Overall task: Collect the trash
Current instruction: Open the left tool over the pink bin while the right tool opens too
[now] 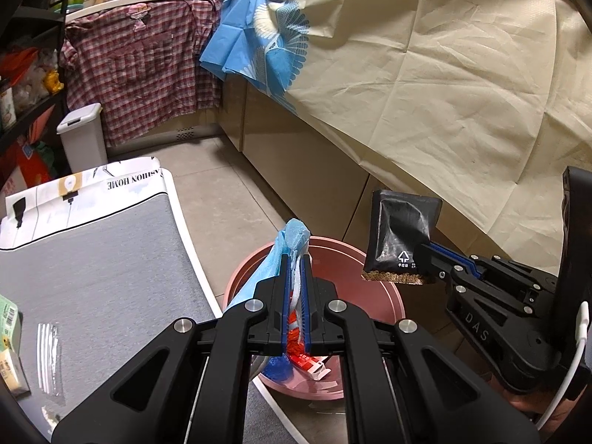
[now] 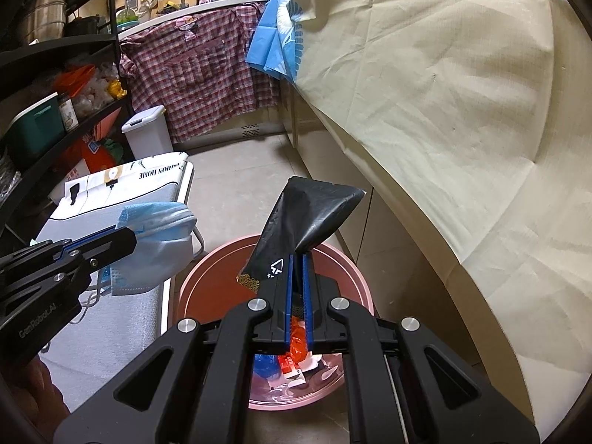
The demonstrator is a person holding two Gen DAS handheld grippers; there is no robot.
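My left gripper (image 1: pixel 295 255) is shut on a blue face mask (image 1: pixel 292 238) and holds it above the near rim of a pink bin (image 1: pixel 384 288). The mask also shows in the right wrist view (image 2: pixel 155 244), hanging from the left gripper (image 2: pixel 135 238). My right gripper (image 2: pixel 298 257) is shut on a black snack packet (image 2: pixel 303 222) above the pink bin (image 2: pixel 355 270). The packet also shows in the left wrist view (image 1: pixel 401 236), held by the right gripper (image 1: pixel 421 255). Red, blue and white wrappers (image 2: pixel 292 359) lie in the bin.
A grey-topped low table (image 1: pixel 111 281) stands left of the bin, with a clear wrapped fork (image 1: pixel 48 355) and small cartons (image 1: pixel 9 336) on it. A cream cloth (image 1: pixel 444 74) covers the cabinets on the right. A white lidded bin (image 1: pixel 79 137) and checked shirts (image 1: pixel 140 66) are behind.
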